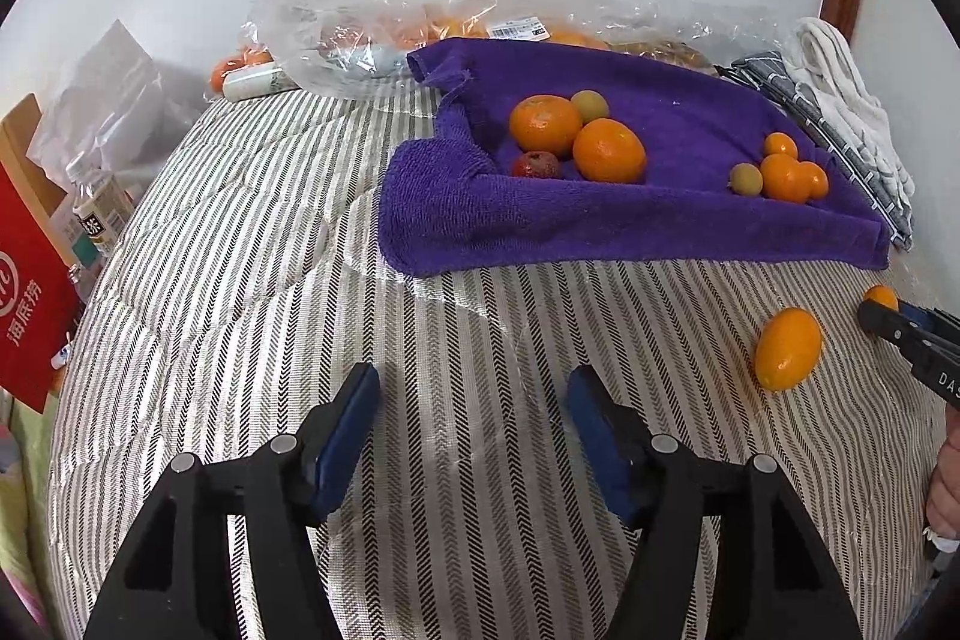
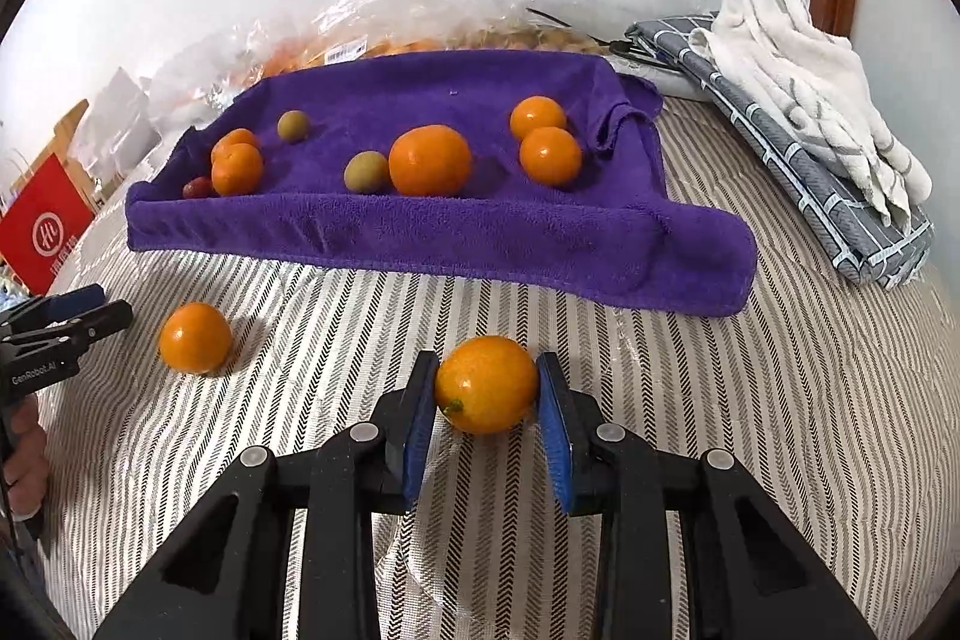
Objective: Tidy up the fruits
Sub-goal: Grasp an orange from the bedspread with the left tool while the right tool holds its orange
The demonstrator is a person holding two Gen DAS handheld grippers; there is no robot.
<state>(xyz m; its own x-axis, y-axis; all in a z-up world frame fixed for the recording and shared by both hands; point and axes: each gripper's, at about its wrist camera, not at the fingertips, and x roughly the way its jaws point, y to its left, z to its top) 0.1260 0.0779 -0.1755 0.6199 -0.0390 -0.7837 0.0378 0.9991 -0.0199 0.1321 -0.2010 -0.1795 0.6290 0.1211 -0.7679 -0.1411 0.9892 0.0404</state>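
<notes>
A purple towel [image 2: 456, 232] [image 1: 660, 226] lies on the striped bed cover and carries several oranges, two small green fruits and one small red fruit [image 1: 536, 165]. My right gripper [image 2: 487, 388] is closed around a small orange [image 2: 486, 383] that rests on the cover in front of the towel; both pads touch it. A second loose orange [image 2: 195, 337] [image 1: 787, 349] lies to its left on the cover. My left gripper [image 1: 474, 400] is open and empty above bare cover, left of that orange.
A clear plastic bag [image 1: 456, 10] with more fruit lies behind the towel against the white wall. Folded grey and white cloths [image 2: 798, 100] sit at the right. A red box [image 1: 30, 304] and bottles stand beyond the bed's left edge.
</notes>
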